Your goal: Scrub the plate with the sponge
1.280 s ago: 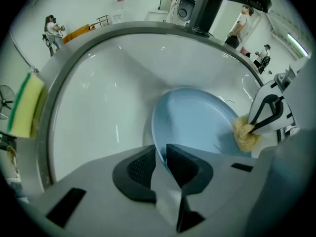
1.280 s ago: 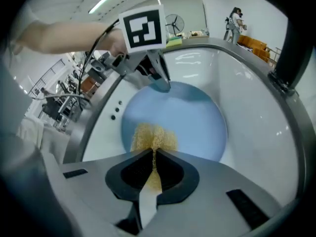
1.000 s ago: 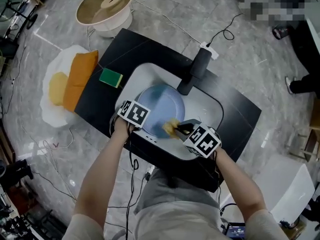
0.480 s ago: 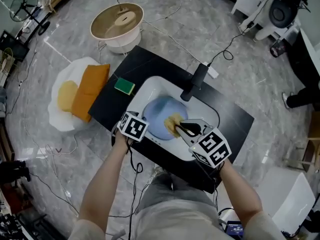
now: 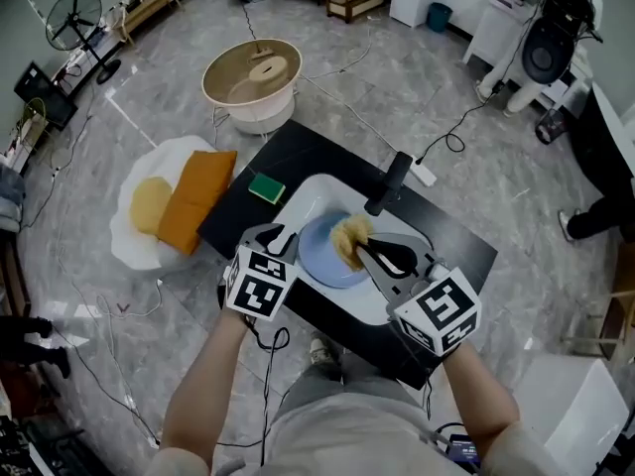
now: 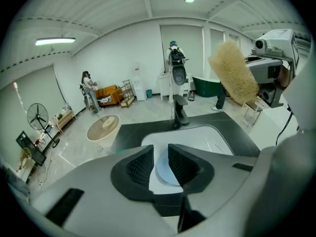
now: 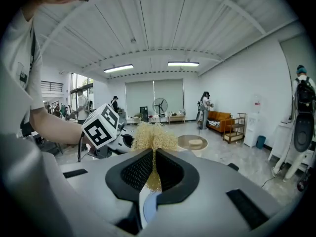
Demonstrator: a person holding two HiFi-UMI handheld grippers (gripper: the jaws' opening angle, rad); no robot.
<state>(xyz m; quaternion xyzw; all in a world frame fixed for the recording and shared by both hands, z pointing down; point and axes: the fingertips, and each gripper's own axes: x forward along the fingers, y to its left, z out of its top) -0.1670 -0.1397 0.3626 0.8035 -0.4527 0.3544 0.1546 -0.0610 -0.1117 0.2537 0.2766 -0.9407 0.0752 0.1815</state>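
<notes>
Head view: the plate (image 5: 319, 256) lay in the sink (image 5: 316, 192) below the raised sponge (image 5: 347, 234); left gripper view: the left tongs (image 6: 160, 163), just closing partway, stood apart, empty; right gripper view: the right tongs (image 7: 154, 154) were clamped on the sponge.

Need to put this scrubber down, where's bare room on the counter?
Bare: the black counter right of the sink, out to its edge. Left of the sink sits the green sponge. The sink is crowded by the plate and faucet.
</notes>
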